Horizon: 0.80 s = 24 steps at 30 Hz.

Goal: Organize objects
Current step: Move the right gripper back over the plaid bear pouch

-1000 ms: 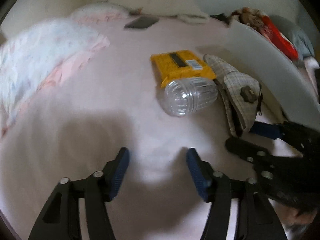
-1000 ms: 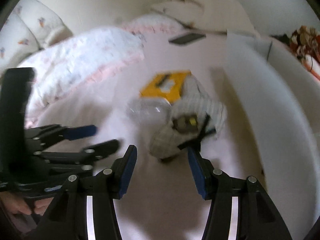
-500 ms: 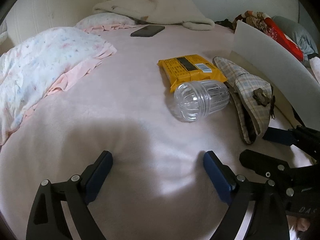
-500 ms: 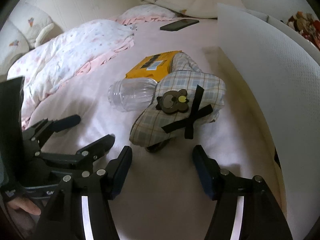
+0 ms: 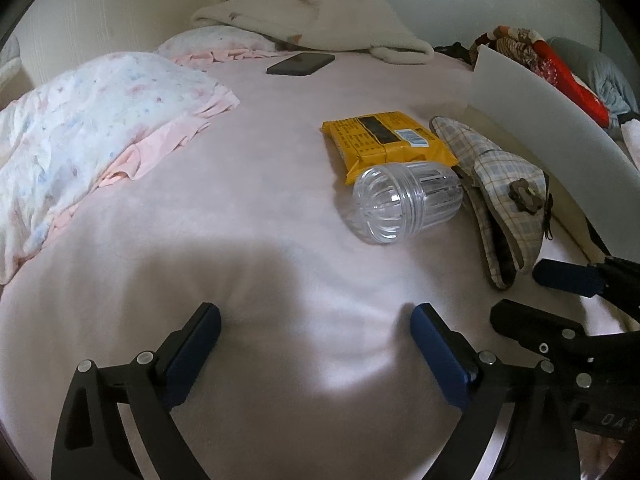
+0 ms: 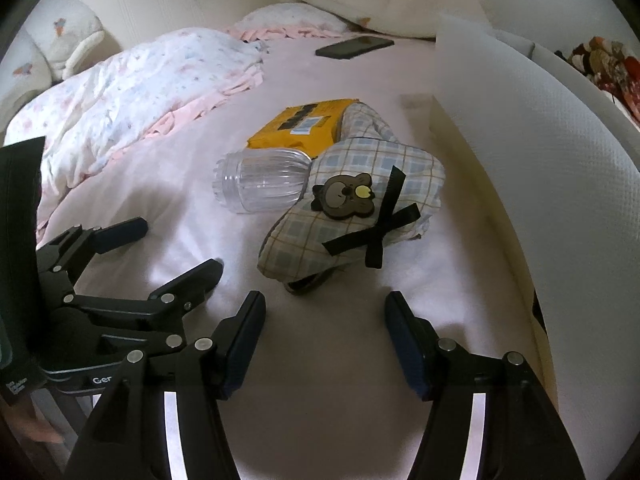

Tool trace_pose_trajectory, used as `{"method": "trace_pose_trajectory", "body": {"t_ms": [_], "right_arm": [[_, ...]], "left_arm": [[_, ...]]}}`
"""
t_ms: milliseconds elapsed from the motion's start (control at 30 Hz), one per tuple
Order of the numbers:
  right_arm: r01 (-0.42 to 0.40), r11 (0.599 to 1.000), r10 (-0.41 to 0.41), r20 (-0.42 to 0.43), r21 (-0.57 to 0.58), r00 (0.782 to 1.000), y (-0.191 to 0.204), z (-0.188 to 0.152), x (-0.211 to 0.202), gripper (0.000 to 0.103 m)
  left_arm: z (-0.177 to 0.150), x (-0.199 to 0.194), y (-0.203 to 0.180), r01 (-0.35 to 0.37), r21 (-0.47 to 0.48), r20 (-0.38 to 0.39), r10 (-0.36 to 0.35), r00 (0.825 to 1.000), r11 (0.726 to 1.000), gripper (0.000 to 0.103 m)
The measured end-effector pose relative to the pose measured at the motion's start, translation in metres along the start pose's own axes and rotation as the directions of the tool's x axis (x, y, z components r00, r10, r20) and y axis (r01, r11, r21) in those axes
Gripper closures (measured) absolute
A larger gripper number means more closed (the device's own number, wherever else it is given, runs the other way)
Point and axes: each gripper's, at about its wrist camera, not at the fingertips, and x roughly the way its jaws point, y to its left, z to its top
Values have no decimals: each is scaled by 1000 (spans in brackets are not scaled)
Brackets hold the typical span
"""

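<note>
Both tongs sit released over the pink bed sheet (image 5: 248, 216), gripping nothing. Your left gripper (image 5: 316, 320) has its blue pads (image 5: 436, 356) spread wide at 6 o'clock in its own view, hanging over bare sheet. Your right gripper (image 6: 325, 308) is likewise parted at 6 o'clock in its view, and it shows again at 4 o'clock in the left view (image 5: 532, 292), jaws apart. From the right wrist you see the left gripper (image 6: 180, 246) at 8 o'clock, fingers splayed.

Just beyond your right gripper's tips, toward 12 o'clock, lies the plaid slipper (image 6: 352, 216), with a brown bear patch (image 6: 344, 199) and a black ribbon bow (image 6: 380, 228) on top. Its opening faces the gripper. In the left view the slipper (image 5: 504, 184) sits at 2 o'clock.

Touching the slipper on its 9 o'clock side is the clear ribbed jar (image 6: 262, 184), lying on its side; in the left view its mouth (image 5: 382, 208) points back toward you. Behind the jar, and touching it, is the yellow snack packet (image 6: 304, 124), flat on the sheet.

At 3 o'clock a white foam board (image 6: 532, 152) stands on edge along the bed. At 10 o'clock a floral quilt (image 6: 132, 92) is bunched up. Farther off, near 12 o'clock, a dark phone (image 6: 354, 47) lies flat, with a cream blanket (image 5: 320, 12) heaped behind it.
</note>
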Motion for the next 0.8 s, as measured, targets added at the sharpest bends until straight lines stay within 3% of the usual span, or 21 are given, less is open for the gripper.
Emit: {"method": "trace_pose_trajectory", "body": {"t_ms": [433, 800], "right_arm": [[19, 1000, -18, -72, 18, 997, -2, -5, -8, 42], [24, 998, -12, -187, 58, 982, -23, 6, -12, 51]], "left_arm": [[1, 1, 0, -3, 3, 0, 3, 1000, 1000, 6], [2, 1, 1, -3, 3, 0, 3, 1000, 1000, 6]]}}
